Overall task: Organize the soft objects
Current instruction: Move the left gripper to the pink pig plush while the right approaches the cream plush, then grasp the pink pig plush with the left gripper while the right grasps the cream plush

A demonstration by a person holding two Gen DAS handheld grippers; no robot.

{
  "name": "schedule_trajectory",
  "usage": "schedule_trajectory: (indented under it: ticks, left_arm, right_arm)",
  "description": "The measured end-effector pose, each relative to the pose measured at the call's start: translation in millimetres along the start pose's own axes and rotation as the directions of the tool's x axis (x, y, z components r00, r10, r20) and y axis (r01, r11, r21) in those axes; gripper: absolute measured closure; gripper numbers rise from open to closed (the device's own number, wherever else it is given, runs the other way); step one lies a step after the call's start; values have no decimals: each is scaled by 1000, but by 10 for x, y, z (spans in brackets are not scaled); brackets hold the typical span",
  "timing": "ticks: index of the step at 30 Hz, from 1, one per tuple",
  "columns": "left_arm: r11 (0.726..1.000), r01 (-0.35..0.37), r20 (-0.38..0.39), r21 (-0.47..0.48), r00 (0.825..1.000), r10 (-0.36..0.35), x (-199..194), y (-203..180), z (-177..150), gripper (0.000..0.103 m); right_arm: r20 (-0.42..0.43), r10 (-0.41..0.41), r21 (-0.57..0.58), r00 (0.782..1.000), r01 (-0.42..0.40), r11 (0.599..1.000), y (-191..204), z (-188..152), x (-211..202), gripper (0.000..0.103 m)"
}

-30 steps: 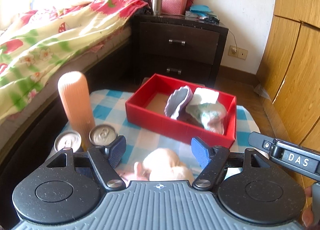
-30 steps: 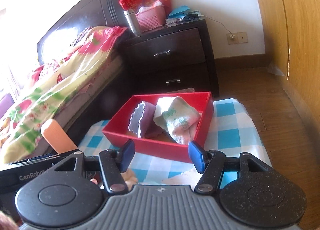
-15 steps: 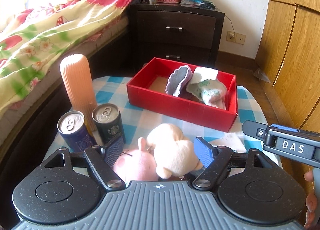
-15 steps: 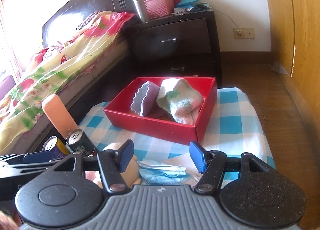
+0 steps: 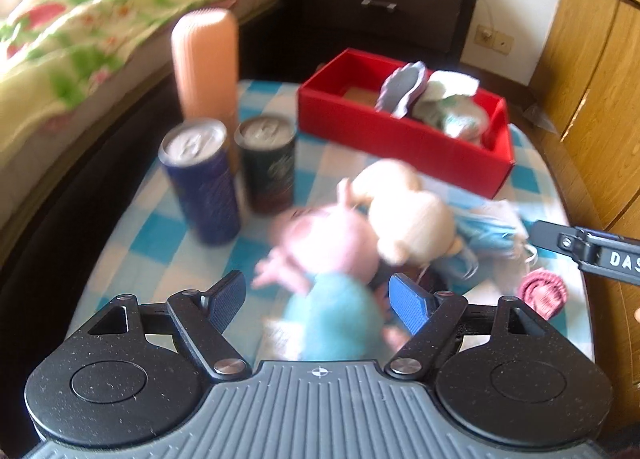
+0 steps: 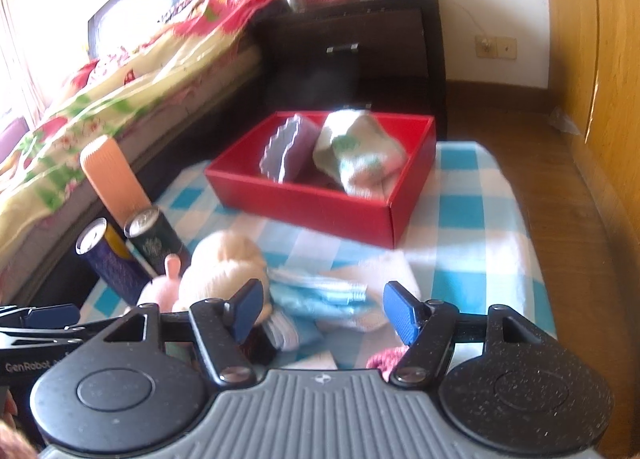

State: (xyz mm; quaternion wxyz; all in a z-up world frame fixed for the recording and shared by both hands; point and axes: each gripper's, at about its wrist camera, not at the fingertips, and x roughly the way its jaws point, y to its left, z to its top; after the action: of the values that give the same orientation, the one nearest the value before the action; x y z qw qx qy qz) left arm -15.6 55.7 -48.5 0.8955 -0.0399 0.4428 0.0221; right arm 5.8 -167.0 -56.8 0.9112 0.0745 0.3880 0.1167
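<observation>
On table — two cans (image 5: 236, 175), two plushies (image 5: 360, 231).

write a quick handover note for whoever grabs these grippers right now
Left hand-held gripper: open, empty, jaws either side of the pig plush without closing on it.
Right hand-held gripper: open, empty, over the blue cloth.
Done: purple scalloped piece and white-green sock are in the red box.
Left: pig plush, cream plush, blue cloth and pink knit piece lie loose on the checked cloth.
The two cans and peach bottle stand at the left.
</observation>
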Motion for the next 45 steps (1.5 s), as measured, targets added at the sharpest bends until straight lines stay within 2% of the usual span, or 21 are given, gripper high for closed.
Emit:
schedule_trajectory:
  ticks: [5, 9, 10, 12, 13, 18, 22, 27, 33, 38, 45]
  left_arm:
    - [998, 56, -79, -13, 995, -57, 237, -19, 10, 26]
    - [999, 54, -140, -1, 989, -54, 523, -146, 65, 26]
    - [999, 36, -153, 1, 988, -35, 601, -162, 61, 26]
    - [1000, -5, -185, 4, 983, 6, 750, -158, 36, 35]
    - [1000, 0, -194, -11, 981, -2, 785, -138, 27, 35]
    - [998, 34, -170, -49, 985, -42, 623, -60, 36, 40]
    - [990, 92, -148, -110, 983, -108, 389, 61, 79, 40]
    - [982, 131, -89, -137, 986, -144, 188, 149, 177, 41]
    - [969, 163, -80, -186, 980, -180, 148, 306, 185, 41]
    - [960, 171, -83, -221, 978, -194, 173, 418, 184, 41]
    - [953, 191, -107, -235, 970, -220, 244, 436, 170, 41]
  right_arm:
    - [-46, 13, -34, 999, -15, 999, 93, -64, 105, 56]
    - [-64, 29, -15, 998, -30, 999, 108, -81, 146, 56]
    - [-62, 25, -21, 998, -26, 999, 109, -85, 148, 55]
    - [-62, 18, -30, 998, -19, 999, 96, -89, 158, 55]
    - [-65, 18, -28, 998, -19, 999, 78, -91, 165, 55]
    - [-75, 17, 2, 997, -17, 1000, -78, -42, 184, 55]
    - [-81, 31, 14, 996, -30, 999, -89, -7, 200, 55]
    - [-91, 70, -62, 993, -76, 995, 191, 160, 340, 52]
    - [-123, 112, -127, 986, -128, 984, 592, 454, 717, 47]
    - [-224, 161, -91, 961, -185, 979, 774, 577, 1147, 47]
    - [-326, 178, -40, 928, -202, 979, 899, 639, 1585, 47]
